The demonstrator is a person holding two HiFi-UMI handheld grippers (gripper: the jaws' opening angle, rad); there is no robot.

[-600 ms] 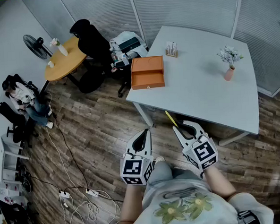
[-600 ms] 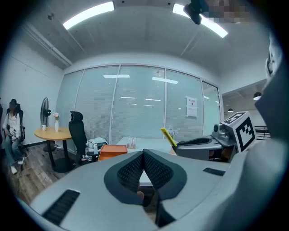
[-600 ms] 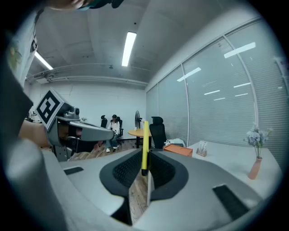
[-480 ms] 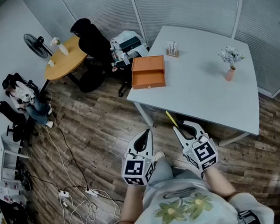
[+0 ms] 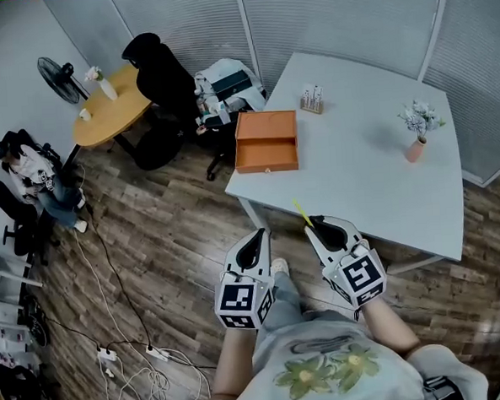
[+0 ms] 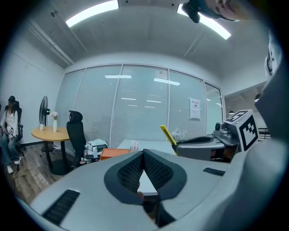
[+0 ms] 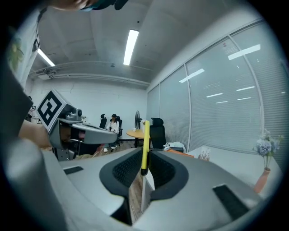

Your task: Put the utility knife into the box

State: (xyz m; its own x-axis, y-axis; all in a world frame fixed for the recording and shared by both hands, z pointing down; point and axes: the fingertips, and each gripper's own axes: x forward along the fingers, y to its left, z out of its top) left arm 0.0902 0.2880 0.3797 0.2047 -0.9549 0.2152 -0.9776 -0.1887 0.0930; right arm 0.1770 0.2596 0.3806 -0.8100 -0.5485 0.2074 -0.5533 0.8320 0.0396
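Two grippers side by side above the wood floor (image 5: 176, 233), right gripper (image 5: 313, 226) clamped on the yellow utility knife (image 5: 300, 209), its tip poking toward the white table (image 5: 375, 166), left gripper (image 5: 257, 239) pinched closed on nothing, orange box (image 5: 266, 141) open at the table's left corner, well apart from the knife.

The utility knife (image 7: 145, 144) is yellow with a black end. On the white table (image 5: 375, 179) the box (image 5: 266, 141) is orange, the vase (image 5: 414, 149) pink. The left gripper (image 5: 254, 239) and right gripper (image 5: 317, 225) are grey (black pads (image 7: 122, 170)), their cubes (image 5: 239, 299) patterned in black-and-white squares.
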